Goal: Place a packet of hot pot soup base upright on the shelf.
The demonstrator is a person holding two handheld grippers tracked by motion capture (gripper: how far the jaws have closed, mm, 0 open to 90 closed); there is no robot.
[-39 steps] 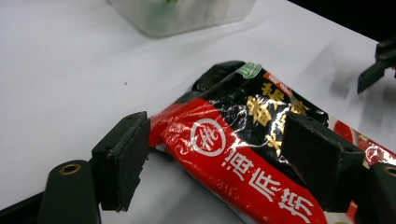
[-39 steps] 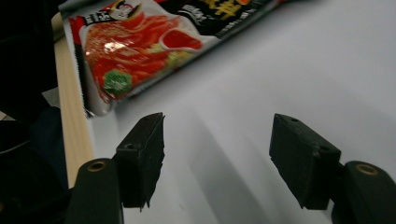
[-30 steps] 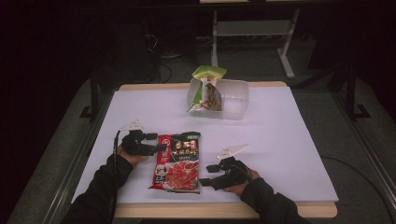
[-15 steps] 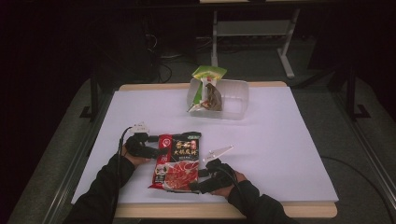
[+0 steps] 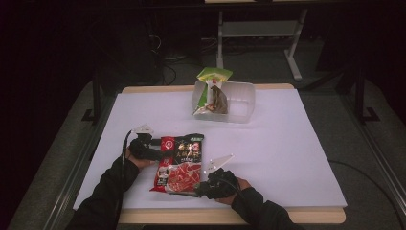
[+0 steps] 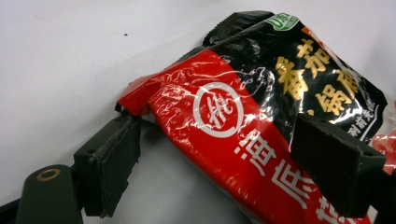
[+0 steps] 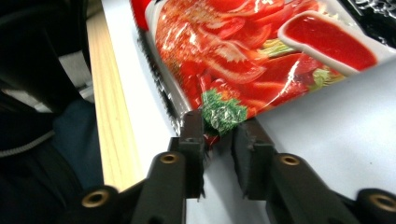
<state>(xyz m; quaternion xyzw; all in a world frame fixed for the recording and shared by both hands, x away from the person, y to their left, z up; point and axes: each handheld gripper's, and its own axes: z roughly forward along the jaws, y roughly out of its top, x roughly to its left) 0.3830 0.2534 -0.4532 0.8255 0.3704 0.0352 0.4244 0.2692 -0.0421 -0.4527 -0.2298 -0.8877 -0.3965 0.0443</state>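
High view: left gripper (image 5: 154,148) is sitting at the pouch's (image 5: 181,162) top left corner, near the tabletop's (image 5: 297,143) front-left. In the left gripper view its jaws are gaping wide around that corner, gripping nothing. Pouch is lying flat near the front edge. Right gripper (image 5: 203,188) is pinching the pouch's bottom right corner; right gripper view shows jaws nearly closed on the foil. Clear tub (image 5: 239,101) with a green packet (image 5: 210,91) is sitting near the back edge.

Two packets (image 5: 181,163) (image 5: 212,91), one tub (image 5: 239,103), two tools (image 5: 154,148) (image 5: 203,188)
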